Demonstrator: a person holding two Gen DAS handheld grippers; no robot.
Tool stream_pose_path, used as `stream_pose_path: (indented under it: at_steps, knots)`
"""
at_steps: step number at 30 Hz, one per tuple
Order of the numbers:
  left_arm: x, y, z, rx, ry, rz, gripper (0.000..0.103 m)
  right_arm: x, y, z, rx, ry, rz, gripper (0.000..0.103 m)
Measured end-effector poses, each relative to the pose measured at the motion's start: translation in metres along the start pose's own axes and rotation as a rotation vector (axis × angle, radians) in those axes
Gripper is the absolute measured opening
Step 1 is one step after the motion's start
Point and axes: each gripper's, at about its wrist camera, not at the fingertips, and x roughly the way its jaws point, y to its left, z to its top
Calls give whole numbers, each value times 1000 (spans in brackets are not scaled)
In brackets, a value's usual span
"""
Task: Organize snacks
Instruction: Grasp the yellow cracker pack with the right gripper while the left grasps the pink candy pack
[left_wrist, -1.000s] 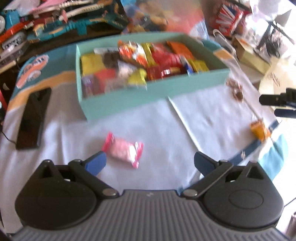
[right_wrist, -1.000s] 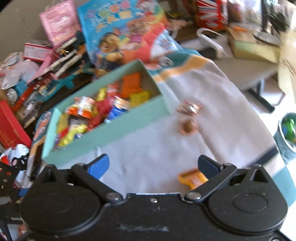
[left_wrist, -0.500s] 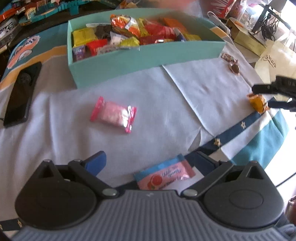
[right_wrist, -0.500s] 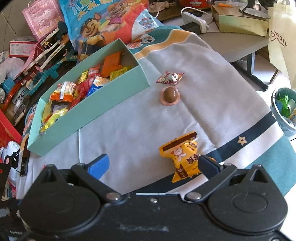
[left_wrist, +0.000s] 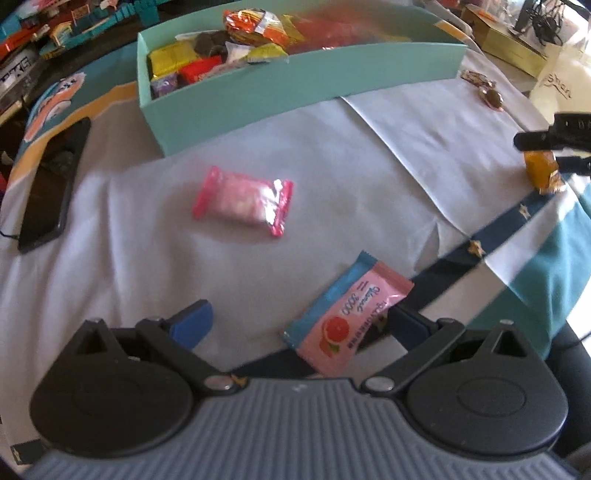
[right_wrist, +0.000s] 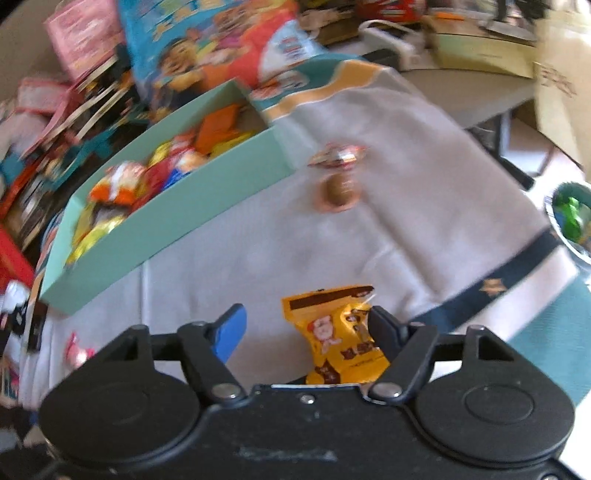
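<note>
A teal box (left_wrist: 295, 85) filled with assorted snacks stands on the white cloth, and it shows in the right wrist view too (right_wrist: 177, 206). My left gripper (left_wrist: 299, 323) is open low over the cloth. A pink and blue grapefruit sachet (left_wrist: 347, 317) lies between its fingers, close to the right one. A pink candy packet (left_wrist: 243, 201) lies further ahead. My right gripper (right_wrist: 306, 332) is closing around a yellow snack packet (right_wrist: 340, 332). The right finger touches the packet and the left pad stands apart from it. The left wrist view also catches that yellow packet (left_wrist: 541, 170) at its right edge.
A round chocolate candy (right_wrist: 340, 192) and a red-silver wrapped candy (right_wrist: 338, 157) lie by the box's right end. A black phone (left_wrist: 51, 184) rests at the left of the cloth. Toys and boxes crowd the back. A green-filled bin (right_wrist: 570, 214) stands off the table's right edge.
Both grippers have sunk toward the cloth. The grapefruit sachet has come in between the left fingers. The right jaws have narrowed around the yellow packet.
</note>
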Motion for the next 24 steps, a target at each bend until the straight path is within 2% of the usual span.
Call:
stream_pose_path:
  at_steps: [7,12,14,17,18,19,21,24]
  knots:
    - [2,8,3,-38,1,14,103,18,50,-4,-118,57,149,74]
    - [-1,10,-1,-32,-4,-18,102,13,57,0,-151,28,110,74]
    - [-2,6,-1,-8,-12,-37,99,9,54,-2,-152,21,93,74]
    - [-6,-7,-1,60,-37,-59,79,8,47,-7,-163,45,83,74]
    - [-8,-11,-1,82,-46,-63,64,9,44,-11,-172,53,83,74]
    - [-10,-14,0,99,-55,-69,43,11,43,-13,-179,66,86,74]
    - [-12,-14,3,82,-55,-99,25,14,45,-17,-185,93,95,75]
    - [-10,-3,7,-7,-49,-129,22,11,54,-23,-222,106,115,73]
